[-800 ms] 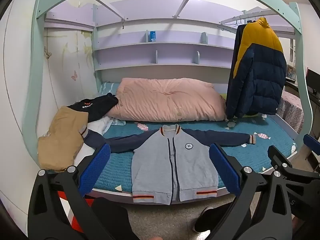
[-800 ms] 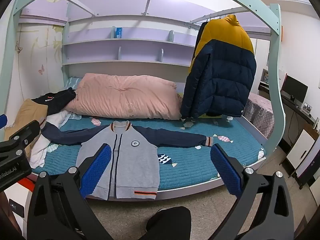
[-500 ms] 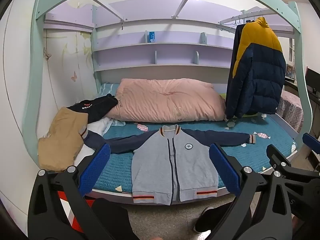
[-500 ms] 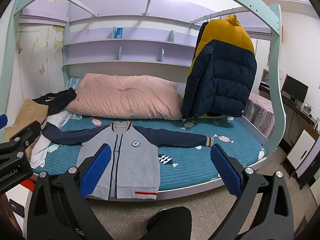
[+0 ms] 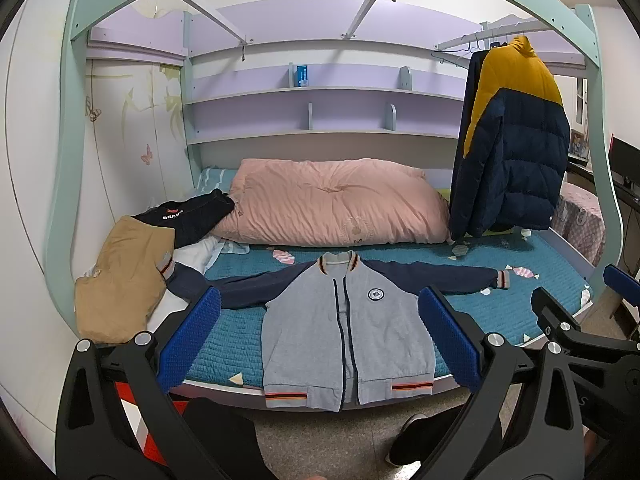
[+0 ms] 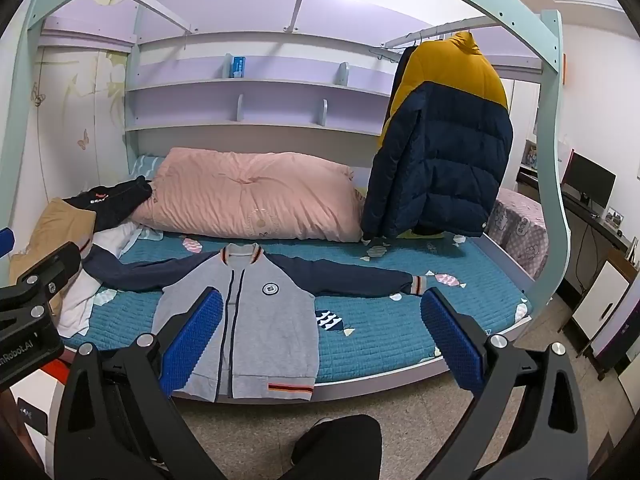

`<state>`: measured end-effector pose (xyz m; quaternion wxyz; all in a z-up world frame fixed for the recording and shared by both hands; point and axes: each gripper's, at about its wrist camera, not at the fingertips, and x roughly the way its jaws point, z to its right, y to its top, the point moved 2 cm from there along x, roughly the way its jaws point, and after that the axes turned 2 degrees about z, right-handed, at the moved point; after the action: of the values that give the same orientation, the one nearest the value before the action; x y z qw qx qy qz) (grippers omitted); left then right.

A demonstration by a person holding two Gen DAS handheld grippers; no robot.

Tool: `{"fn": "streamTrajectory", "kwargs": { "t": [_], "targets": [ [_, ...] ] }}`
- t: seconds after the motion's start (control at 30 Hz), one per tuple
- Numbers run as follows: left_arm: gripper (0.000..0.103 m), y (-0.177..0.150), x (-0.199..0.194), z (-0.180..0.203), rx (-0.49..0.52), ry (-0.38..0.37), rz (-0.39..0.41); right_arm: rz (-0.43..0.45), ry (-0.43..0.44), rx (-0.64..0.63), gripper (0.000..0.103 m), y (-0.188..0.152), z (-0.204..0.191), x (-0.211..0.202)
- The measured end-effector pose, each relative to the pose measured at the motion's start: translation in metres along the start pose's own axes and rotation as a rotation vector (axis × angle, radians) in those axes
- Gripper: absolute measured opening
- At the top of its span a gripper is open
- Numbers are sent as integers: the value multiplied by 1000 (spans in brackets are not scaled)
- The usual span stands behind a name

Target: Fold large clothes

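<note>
— Nearest the cameras?
— Left gripper (image 5: 320,344), blue pads spread wide, nothing between them, held short of the bed (image 5: 520,300). Right gripper (image 6: 322,344) likewise: jaws fully apart, empty, off the mattress edge. Dark trouser legs and a shoe of the person (image 6: 340,440) on the floor before the bed.
— And the garment to fold?
— Grey jacket (image 5: 344,328) with navy sleeves, flat on the teal bed cover at the near edge, front up, zipped, hem hanging slightly over the rim. Both sleeves stretched out sideways.
— Left end of the bed?
— Tan garment (image 5: 124,276) piled there, overlapping white cloth (image 5: 196,252); black garment (image 5: 192,216) with white lettering just behind.
— Farther back?
— Pink duvet (image 5: 336,204) bunched along the far side of the bed. Yellow-and-navy puffer coat (image 5: 516,152) hanging on a rail above the bed's right end. Lilac shelves (image 5: 320,128) on the wall behind, small blue box (image 5: 302,76) on the upper one.
</note>
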<state>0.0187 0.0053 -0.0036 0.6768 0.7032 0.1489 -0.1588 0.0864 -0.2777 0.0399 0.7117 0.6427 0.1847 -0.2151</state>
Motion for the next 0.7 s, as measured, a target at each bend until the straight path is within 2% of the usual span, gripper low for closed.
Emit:
{"fn": "streamTrajectory", "kwargs": {
  "t": [0.7],
  "targets": [
    [99,6,-4,5,3,6,11,8,1,-5,96,6,-1,-3]
  ]
}}
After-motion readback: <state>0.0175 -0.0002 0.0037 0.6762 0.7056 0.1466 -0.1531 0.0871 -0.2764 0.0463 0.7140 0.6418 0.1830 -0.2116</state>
